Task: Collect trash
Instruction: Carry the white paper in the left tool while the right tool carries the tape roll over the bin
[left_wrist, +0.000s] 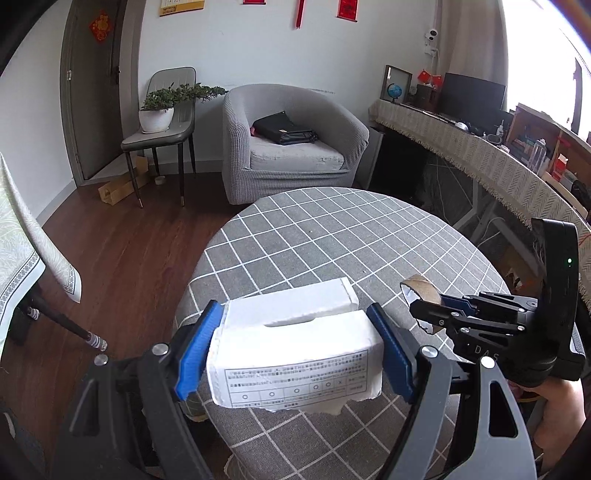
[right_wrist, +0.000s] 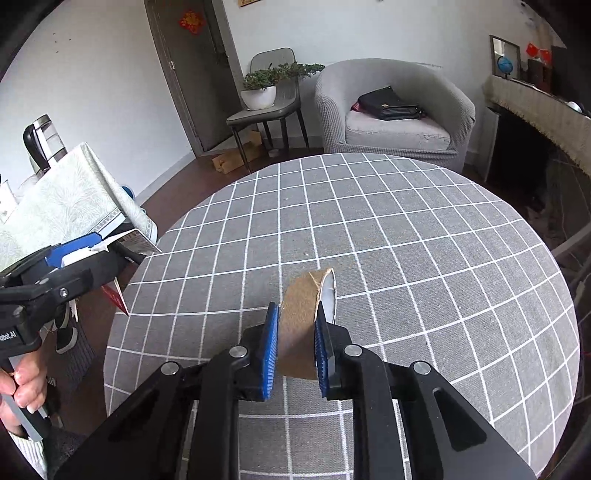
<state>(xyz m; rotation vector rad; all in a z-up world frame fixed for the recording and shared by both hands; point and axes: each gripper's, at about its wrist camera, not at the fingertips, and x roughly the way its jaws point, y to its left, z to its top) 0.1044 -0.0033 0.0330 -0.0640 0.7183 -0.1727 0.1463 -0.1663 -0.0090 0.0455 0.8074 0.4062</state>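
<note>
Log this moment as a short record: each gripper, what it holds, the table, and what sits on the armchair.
left gripper: shut on white box, printed label facing the camera
right gripper: shut on cardboard tape roll, squeezed flat between the pads
table: round, grey checked cloth, no other trash visible on it
armchair: grey, black bag on the seat
both items: lifted clear of the tabletop

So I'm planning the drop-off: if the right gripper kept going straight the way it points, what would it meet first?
Probably the checked tablecloth: the right gripper, shut on the cardboard tape core, angles down at bare cloth. Depth is unclear.
</note>
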